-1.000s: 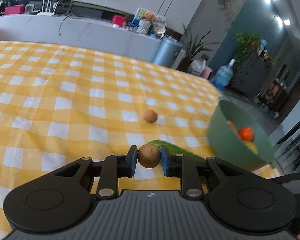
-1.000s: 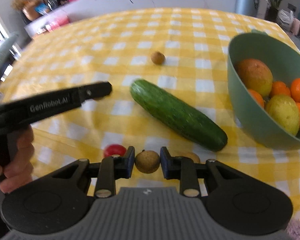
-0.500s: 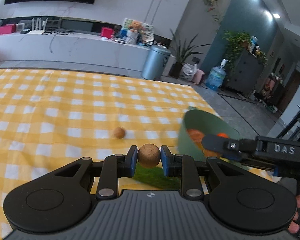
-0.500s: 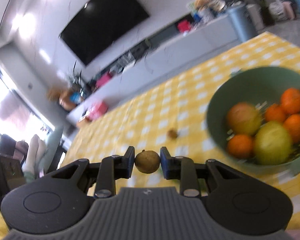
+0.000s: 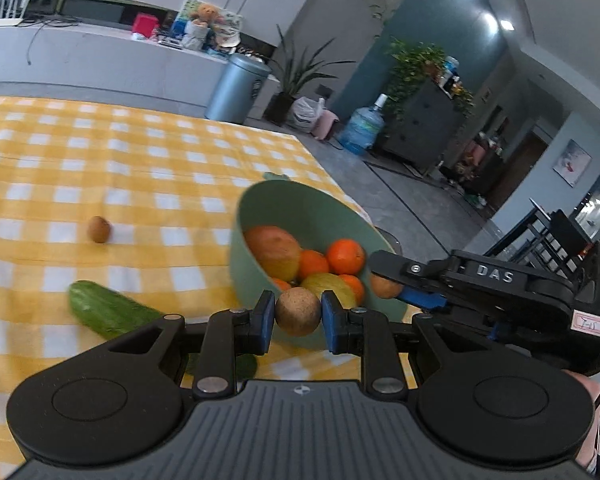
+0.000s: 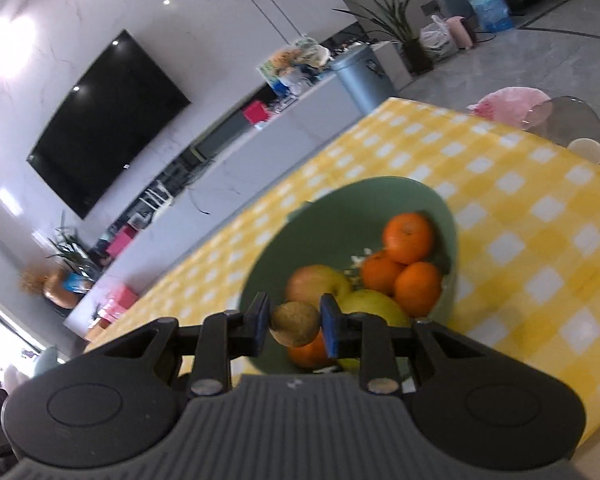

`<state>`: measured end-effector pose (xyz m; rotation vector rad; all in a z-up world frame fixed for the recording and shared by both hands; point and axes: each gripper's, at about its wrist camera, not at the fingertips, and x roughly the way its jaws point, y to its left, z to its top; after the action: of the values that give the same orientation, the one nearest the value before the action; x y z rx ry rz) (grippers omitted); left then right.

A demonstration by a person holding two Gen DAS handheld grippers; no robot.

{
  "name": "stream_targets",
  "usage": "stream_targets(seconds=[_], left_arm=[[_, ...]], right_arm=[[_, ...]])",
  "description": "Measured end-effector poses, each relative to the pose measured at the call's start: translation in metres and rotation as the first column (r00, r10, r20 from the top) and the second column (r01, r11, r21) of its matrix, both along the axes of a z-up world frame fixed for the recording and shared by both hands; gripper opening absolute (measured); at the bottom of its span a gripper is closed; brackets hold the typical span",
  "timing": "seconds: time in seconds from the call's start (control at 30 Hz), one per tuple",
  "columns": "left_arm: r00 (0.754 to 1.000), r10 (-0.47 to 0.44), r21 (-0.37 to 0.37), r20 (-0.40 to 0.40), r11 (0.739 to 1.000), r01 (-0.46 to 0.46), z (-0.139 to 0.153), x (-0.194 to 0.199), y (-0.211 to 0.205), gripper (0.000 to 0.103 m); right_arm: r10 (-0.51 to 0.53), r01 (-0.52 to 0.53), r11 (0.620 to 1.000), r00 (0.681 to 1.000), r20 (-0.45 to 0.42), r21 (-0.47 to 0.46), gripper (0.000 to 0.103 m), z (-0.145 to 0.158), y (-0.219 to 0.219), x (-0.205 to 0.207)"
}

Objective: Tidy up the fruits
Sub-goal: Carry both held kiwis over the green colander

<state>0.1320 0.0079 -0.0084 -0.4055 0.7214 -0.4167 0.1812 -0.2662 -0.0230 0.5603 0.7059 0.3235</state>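
Table (image 5: 100, 168): covered in a yellow and white checked cloth; it carries everything else.
Bowl (image 5: 256, 216): green, near the table's edge; it already holds an apple, a yellow-green fruit and several oranges (image 6: 408, 238); in the right wrist view it lies just ahead of the gripper and below it.
Cucumber (image 5: 112, 314): lies flat on the cloth left of the bowl; partly hidden behind the left gripper's body.
Left gripper (image 5: 298, 316): clenched on a small brown round fruit (image 5: 298, 317), pads pressing both sides; it is held above the cloth just short of the bowl's near wall.
Right gripper (image 6: 296, 324): clenched on a second small brown fruit (image 6: 295, 323); in the left wrist view its tip reaches over the bowl's right rim.
Loose fruit (image 5: 99, 229): one more small brown one sits on the cloth, well apart from the bowl.
Risk, crowding: both grippers close on one bowl; they could knock each other and jar a fruit free.
Risk, early release: the left fruit appears not yet over the rim; dropped here it would likely hit the wall or cloth and roll toward the edge.
Risk, bounce: the bowl is fairly full; a round fruit dropped from height may skip off the oranges and out.
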Motion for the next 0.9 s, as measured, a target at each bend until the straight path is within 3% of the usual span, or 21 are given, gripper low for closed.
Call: stream_targets(seconds=[0.2,0.37,0.5,0.77,0.83,0.87,0.9], left_arm=[[0.999,-0.023,-0.026,0.034,0.999,0.024,-0.003,0.002,-0.01,0.027],[0.998,-0.03,-0.017,0.052,0.999,0.031,-0.001,0.001,-0.014,0.027],[0.999,-0.022,-0.022,0.043,1.0,0.023,-0.003,0.007,-0.016,0.027],[0.999,-0.031,0.005,0.037,1.0,0.031,-0.001,0.007,-0.022,0.028],[0.999,-0.032,0.012,0.035,0.999,0.032,-0.001,0.008,-0.024,0.027],[0.999,-0.033,0.014,0.035,0.999,0.032,-0.001,0.008,-0.026,0.027],[0.999,-0.034,0.017,0.035,0.999,0.033,-0.001,0.009,-0.027,0.027]], right_arm=[[-0.085,0.085,0.996,0.996,0.003,-0.023,0.024,-0.001,-0.013,-0.005],[-0.161,0.159,0.984,0.987,0.021,0.077,0.024,-0.002,-0.033,-0.008],[-0.155,0.154,0.967,0.988,-0.007,0.202,0.024,-0.01,-0.032,0.021],[-0.112,0.126,0.977,0.99,-0.086,0.171,0.026,-0.017,-0.011,0.087],[-0.108,0.121,0.983,0.989,-0.097,0.14,0.03,-0.019,-0.005,0.096],[-0.113,0.125,0.985,0.989,-0.1,0.117,0.042,-0.019,-0.001,0.1],[-0.117,0.127,0.987,0.988,-0.101,0.097,0.047,-0.019,0.001,0.102]])
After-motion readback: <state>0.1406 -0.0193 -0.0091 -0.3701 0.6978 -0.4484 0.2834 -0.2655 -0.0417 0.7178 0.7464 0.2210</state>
